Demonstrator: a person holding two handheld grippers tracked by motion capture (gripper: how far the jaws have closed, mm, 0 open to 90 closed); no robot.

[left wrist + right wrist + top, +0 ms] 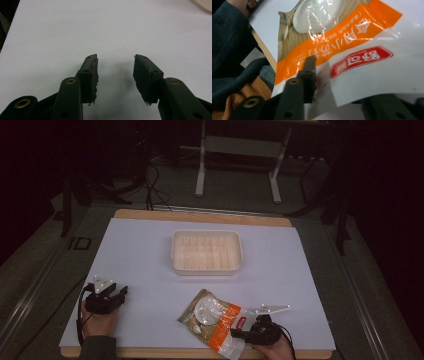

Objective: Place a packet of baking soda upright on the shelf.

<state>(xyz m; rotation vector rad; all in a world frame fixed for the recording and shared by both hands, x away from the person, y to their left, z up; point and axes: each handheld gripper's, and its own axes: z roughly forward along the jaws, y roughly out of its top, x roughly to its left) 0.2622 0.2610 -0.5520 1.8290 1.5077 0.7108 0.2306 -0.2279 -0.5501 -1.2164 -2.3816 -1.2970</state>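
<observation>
While the left gripper (pixel 120 292) rests near the table's (pixel 150 250) left front corner with its fingers (pixel 90 72) spread and nothing between them, the right gripper (pixel 239 334) pinches the white end of an orange-banded food pouch (pixel 212 319). That pouch lies at the front edge, well short of the empty cream tray (pixel 206 268).

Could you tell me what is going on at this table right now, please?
A person works with two handheld grippers. The right gripper has the edge of an orange and white food pouch between its jaws at the near side of the table. The left gripper rests open and empty. A white tray sits beyond.
</observation>
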